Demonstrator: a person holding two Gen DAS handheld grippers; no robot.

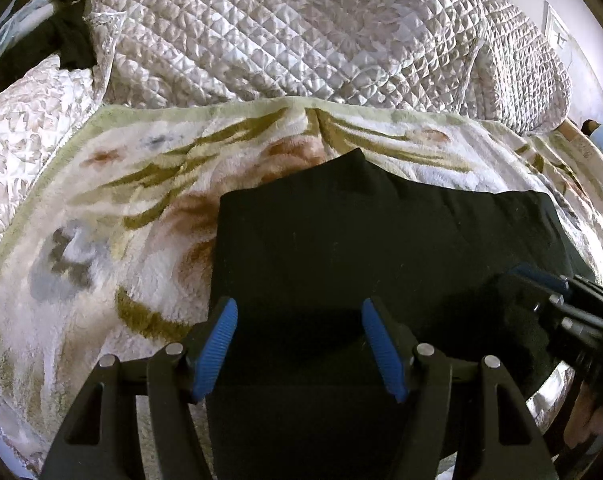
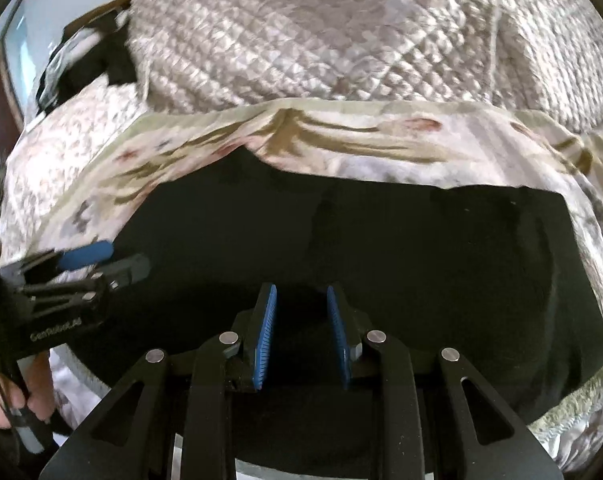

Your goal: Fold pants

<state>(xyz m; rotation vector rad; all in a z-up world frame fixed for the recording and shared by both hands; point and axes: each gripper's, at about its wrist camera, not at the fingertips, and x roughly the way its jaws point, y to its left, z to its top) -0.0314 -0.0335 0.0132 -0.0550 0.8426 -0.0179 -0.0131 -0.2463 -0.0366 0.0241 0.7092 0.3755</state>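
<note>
- While the left gripper (image 1: 299, 344) hovers with fingers spread and empty, the black pants (image 1: 381, 240) lie folded on the flowery blanket (image 1: 101, 208).
- From the right wrist, the right gripper (image 2: 301, 336) stands narrowly parted, gripping nothing, over the pants (image 2: 421, 248).
</note>
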